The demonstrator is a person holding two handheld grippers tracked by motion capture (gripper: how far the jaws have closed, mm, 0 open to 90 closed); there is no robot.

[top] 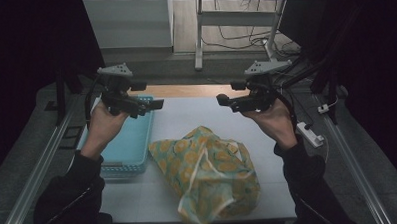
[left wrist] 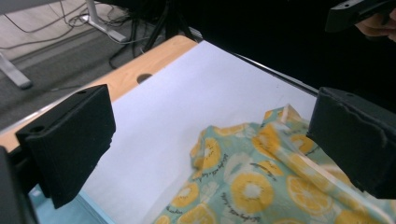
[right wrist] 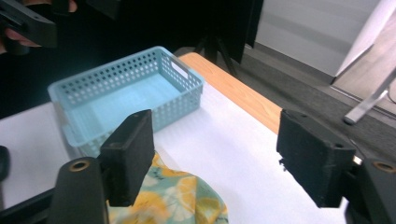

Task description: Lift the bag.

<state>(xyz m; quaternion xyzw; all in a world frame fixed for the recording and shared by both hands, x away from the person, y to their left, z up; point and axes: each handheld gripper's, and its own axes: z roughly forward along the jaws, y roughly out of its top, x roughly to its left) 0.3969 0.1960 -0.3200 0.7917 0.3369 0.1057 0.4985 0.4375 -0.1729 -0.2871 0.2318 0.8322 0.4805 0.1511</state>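
A crumpled cloth (top: 208,171) printed with yellow citrus slices on teal lies on the white table cover (top: 186,117), toward the near edge. My left gripper (top: 156,104) hovers above the light blue perforated basket (top: 123,170) and points right. Its jaws stand wide open with nothing between them, and the cloth (left wrist: 252,182) lies below. My right gripper (top: 221,98) is held above the table's far right part and points left, open and empty. Past its jaws I see the basket (right wrist: 177,100) and a corner of the cloth (right wrist: 177,196). The two grippers face each other, well apart.
The basket is empty and stands at the table's left side. A strip of bare wood (top: 185,90) runs along the far edge. A power strip (top: 310,133) lies off the right side. Metal rails flank the table, and desk legs with cables stand beyond.
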